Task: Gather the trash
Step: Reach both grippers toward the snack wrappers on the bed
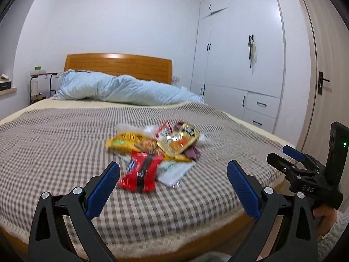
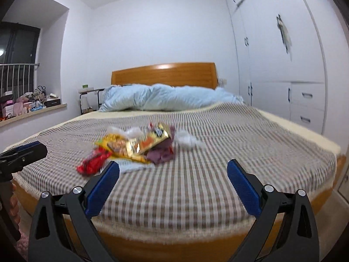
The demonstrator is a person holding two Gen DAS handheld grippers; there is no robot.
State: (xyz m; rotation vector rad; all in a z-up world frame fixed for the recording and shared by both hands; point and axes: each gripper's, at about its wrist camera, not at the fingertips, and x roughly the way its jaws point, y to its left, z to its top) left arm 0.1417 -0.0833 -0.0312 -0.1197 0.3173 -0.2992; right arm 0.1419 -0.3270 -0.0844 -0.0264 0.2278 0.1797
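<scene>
- The left tongs (image 1: 173, 174) are wide open and hold nothing — they hang over the near edge of the bed (image 1: 54, 135).
- The right tongs (image 2: 173, 174) are wide open too, with nothing in them.
- A hand (image 1: 322, 215) grips the right tool at the lower right of the left view.
- The trash pile (image 1: 154, 150) lies on the checked blanket (image 2: 218, 152), near the middle of the bed, just past the left tongs.
- In it are a red wrapper (image 1: 140, 171), a yellow snack bag (image 1: 128, 143), a gold packet (image 1: 177, 140) and white tissue (image 2: 187, 140) — all blurry.
- A pale blue quilt (image 1: 122, 89) is bunched up by the wooden headboard (image 1: 117, 64).
- A white wardrobe (image 1: 240, 54) stands at the right.
</scene>
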